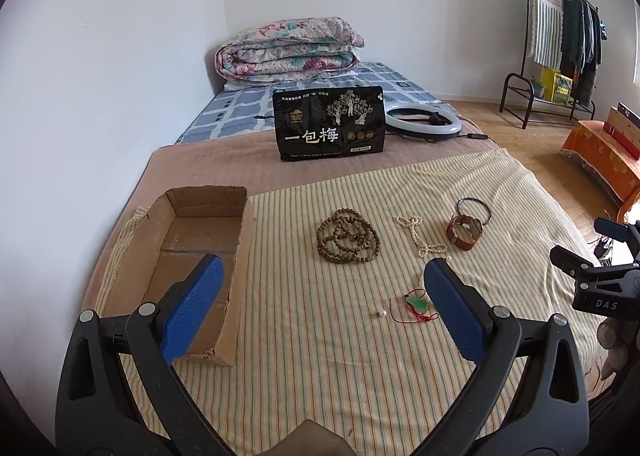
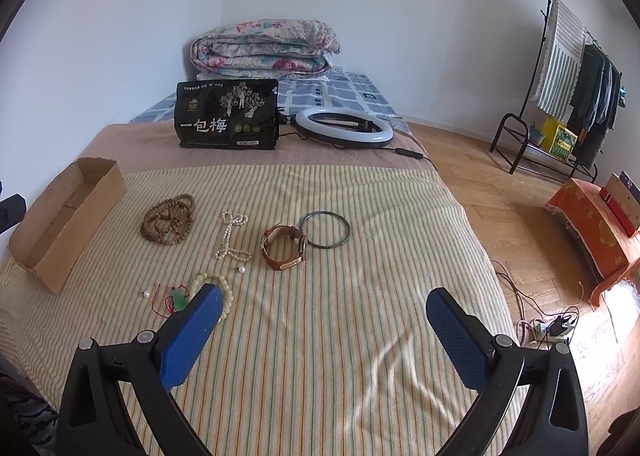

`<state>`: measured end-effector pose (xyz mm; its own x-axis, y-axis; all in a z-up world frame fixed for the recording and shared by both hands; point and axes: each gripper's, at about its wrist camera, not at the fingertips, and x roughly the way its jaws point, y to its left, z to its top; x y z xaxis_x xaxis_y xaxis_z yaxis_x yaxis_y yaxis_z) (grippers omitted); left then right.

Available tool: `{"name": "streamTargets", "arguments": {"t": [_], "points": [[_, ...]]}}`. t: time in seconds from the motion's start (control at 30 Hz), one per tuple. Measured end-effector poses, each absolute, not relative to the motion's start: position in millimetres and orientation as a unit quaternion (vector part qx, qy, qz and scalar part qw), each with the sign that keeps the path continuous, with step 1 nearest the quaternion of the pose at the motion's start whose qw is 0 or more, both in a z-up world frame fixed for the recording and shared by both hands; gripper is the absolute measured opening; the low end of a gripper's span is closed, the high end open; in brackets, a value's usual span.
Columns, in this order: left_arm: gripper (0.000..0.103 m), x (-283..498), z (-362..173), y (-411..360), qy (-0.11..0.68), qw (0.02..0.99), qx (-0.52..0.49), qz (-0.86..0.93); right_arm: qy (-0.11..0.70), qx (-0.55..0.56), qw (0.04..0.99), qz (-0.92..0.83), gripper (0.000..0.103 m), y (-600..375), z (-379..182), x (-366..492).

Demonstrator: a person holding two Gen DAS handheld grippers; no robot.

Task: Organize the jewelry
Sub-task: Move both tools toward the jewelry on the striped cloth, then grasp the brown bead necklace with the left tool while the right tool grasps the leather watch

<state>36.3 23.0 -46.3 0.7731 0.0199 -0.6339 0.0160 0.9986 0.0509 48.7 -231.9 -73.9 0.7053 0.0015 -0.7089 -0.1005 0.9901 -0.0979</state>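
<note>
Jewelry lies on a striped cloth (image 1: 320, 336) on the bed. A brown wooden bead string (image 1: 347, 237) (image 2: 169, 219), a pearl necklace (image 1: 420, 234) (image 2: 231, 236), a brown-strap watch (image 1: 464, 233) (image 2: 284, 247) and a dark bangle (image 1: 475, 208) (image 2: 325, 229) lie in a row. Nearer are a green pendant on red cord (image 1: 417, 305) (image 2: 176, 301), a pale bead bracelet (image 2: 218, 286) and loose pearls (image 1: 380, 313) (image 2: 147, 295). An open cardboard box (image 1: 188, 268) (image 2: 64, 224) stands at the left, with nothing visible inside. My left gripper (image 1: 320, 308) and right gripper (image 2: 320, 330) hover open and empty above the cloth.
A black snack bag (image 1: 330, 123) (image 2: 227, 119) stands behind the cloth beside a ring light (image 1: 423, 119) (image 2: 344, 127). A folded floral quilt (image 1: 288, 50) lies against the wall. The bed's right edge drops to a wood floor with cables (image 2: 548, 326), an orange-covered stand (image 2: 596, 228) and a clothes rack (image 2: 568, 96).
</note>
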Motion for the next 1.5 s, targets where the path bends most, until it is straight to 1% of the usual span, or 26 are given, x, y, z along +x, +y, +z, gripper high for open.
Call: {"name": "streamTargets", "arguments": {"t": [0.13, 0.2, 0.33, 0.4, 0.47, 0.53, 0.57, 0.6, 0.63, 0.7, 0.8, 0.93, 1.0, 1.07, 1.3, 1.5], "points": [[0.102, 45.0, -49.0, 24.9, 0.348, 0.937, 0.016, -0.014, 0.403, -0.042, 0.913, 0.045, 0.098, -240.1, -80.5, 59.3], [0.094, 50.7, -48.0, 25.6, 0.350, 0.936, 0.015, -0.018, 0.414, -0.030, 0.909, 0.044, 0.095, -244.0, -82.0, 67.2], [0.091, 64.8, -47.8, 30.5, 0.361, 0.932, 0.010, -0.025, 0.425, -0.027, 0.904, 0.043, 0.091, -248.9, -81.8, 83.2], [0.083, 73.4, -49.1, 35.2, 0.370, 0.928, 0.002, -0.026, 0.427, -0.028, 0.903, 0.045, 0.091, -249.2, -80.7, 89.9], [0.080, 84.7, -51.3, 40.5, 0.387, 0.921, -0.013, -0.033, 0.432, -0.024, 0.900, 0.049, 0.088, -248.5, -80.1, 97.9], [0.079, 97.3, -54.2, 44.4, 0.406, 0.912, -0.030, -0.045, 0.439, -0.015, 0.897, 0.055, 0.086, -247.1, -79.8, 107.5], [0.075, 103.1, -55.4, 45.7, 0.413, 0.909, -0.034, -0.044, 0.442, -0.011, 0.895, 0.058, 0.083, -246.7, -79.6, 113.9], [0.068, 108.6, -56.4, 45.5, 0.420, 0.906, -0.037, -0.045, 0.443, -0.010, 0.894, 0.062, 0.082, -245.1, -80.3, 118.9], [0.066, 114.0, -57.2, 44.6, 0.428, 0.902, -0.039, -0.050, 0.444, -0.011, 0.894, 0.063, 0.081, -243.4, -81.4, 123.6], [0.065, 122.9, -59.0, 41.5, 0.436, 0.897, -0.038, -0.056, 0.447, -0.012, 0.892, 0.067, 0.081, -239.8, -85.6, 130.9], [0.065, 134.6, -66.3, 34.0, 0.445, 0.893, -0.024, -0.061, 0.459, -0.010, 0.885, 0.072, 0.077, -235.6, -97.7, 142.9], [0.065, 152.3, -84.7, 28.0, 0.469, 0.880, -0.035, -0.063, 0.498, 0.037, 0.863, 0.077, 0.065, -244.1, -122.2, 157.9], [0.062, 161.5, -93.9, 25.3, 0.483, 0.872, -0.041, -0.066, 0.513, 0.067, 0.852, 0.078, 0.062, -252.1, -132.4, 162.0], [0.061, 169.5, -102.5, 22.6, 0.493, 0.866, -0.046, -0.067, 0.517, 0.076, 0.849, 0.074, 0.062, -256.4, -138.1, 163.9], [0.061, 198.5, -132.3, 12.8, 0.511, 0.858, -0.032, -0.048, 0.509, 0.047, 0.856, 0.080, 0.061, -247.7, -137.4, 174.6], [0.061, 222.0, -160.6, 22.3, 0.536, 0.843, -0.036, -0.031, 0.517, 0.036, 0.850, 0.089, 0.061, -237.6, -144.9, 185.5]]}}
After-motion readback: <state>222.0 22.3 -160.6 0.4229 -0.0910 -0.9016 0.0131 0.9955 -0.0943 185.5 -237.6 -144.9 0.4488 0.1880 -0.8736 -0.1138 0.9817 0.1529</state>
